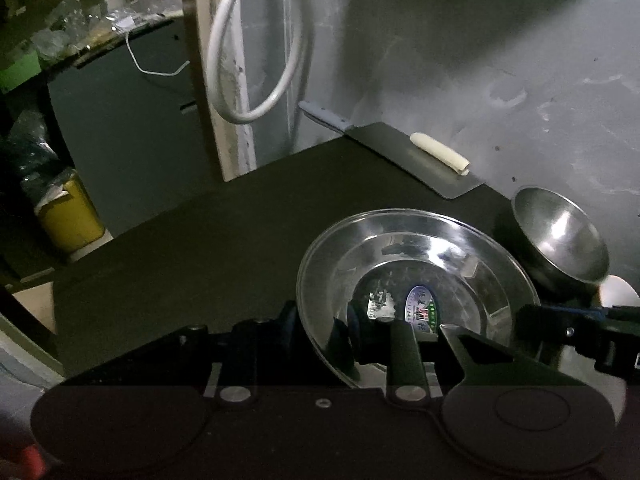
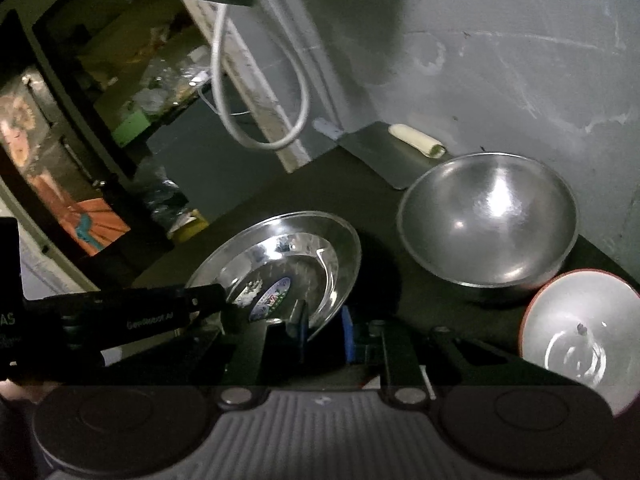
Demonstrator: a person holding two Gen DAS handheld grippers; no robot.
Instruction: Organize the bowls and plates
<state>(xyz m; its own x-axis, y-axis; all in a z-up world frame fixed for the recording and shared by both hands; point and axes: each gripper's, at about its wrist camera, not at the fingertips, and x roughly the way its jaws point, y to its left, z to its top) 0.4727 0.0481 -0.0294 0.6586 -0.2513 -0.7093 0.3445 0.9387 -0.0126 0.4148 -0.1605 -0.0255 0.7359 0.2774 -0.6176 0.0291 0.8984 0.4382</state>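
Steel plate gripped at two rim points by both tools, over the dark table.

The steel plate [image 1: 416, 280], with a sticker at its centre, sits at the near middle of the table [image 1: 200, 248]. The left tool [image 1: 320, 328] is clamped on its near-left rim and the right tool [image 2: 320, 324] is pinched together on its near-right rim, probably so that the wide, slippery dish stays level when carried. In the right wrist view it looks tilted, so it may already be off the table. Just behind it to the right stands the steel bowl [image 2: 488, 220], and a red-rimmed bowl [image 2: 576, 336] nearer; either seems a likely stacking partner. A cleaver [image 1: 420, 160] lies by the wall with a pale roll [image 1: 440, 154] on its blade, clear of the work.
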